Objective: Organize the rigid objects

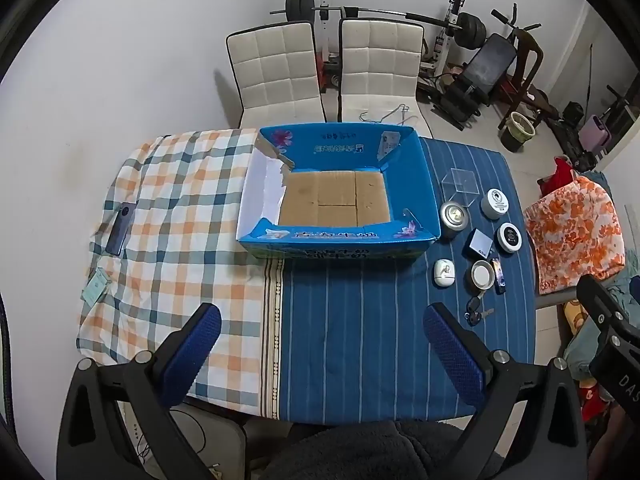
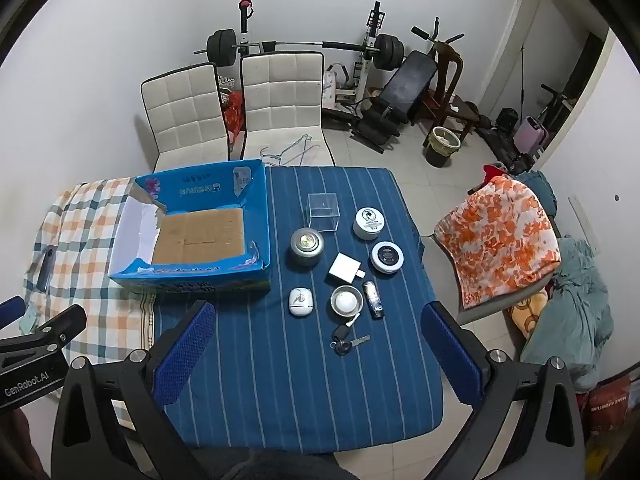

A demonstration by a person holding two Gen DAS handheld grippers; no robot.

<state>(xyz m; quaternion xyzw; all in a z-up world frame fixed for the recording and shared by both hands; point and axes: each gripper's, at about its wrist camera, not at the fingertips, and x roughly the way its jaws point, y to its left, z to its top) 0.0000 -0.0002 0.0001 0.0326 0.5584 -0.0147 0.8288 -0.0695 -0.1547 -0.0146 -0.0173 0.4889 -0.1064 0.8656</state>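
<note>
We hold both grippers above the near edge of the desk, tilted steeply down toward it. The left gripper [image 1: 320,352] has its blue-padded fingers spread wide with nothing between them, over the seam where the checked cloth [image 1: 172,208] meets the blue striped cloth [image 1: 360,320]. The right gripper [image 2: 316,344] is released as wide, grasping nothing, over the striped cloth.

The open blue cardboard box [image 2: 256,200] stands at the middle of the desk, reaching to the far edge. We see only its bare brown floor; nothing lies in it.

The small things lie on the striped cloth between the box and the right edge of the desk. We count nine:
- one clear plastic cube [image 2: 323,212], nearest the far edge
- one white round jar [image 2: 370,222]
- one round jar with black lid [image 2: 386,257]
- one silver round tin [image 2: 306,246]
- one white square charger [image 2: 344,268]
- one white oval case [image 2: 300,301]
- one small metal dish [image 2: 346,300] with a white dome in it
- one dark slim lighter [image 2: 373,299]
- one black key bunch [image 2: 346,340], nearest the near edge

One dark phone [image 1: 122,228] lies near the left edge of the desk.
</note>
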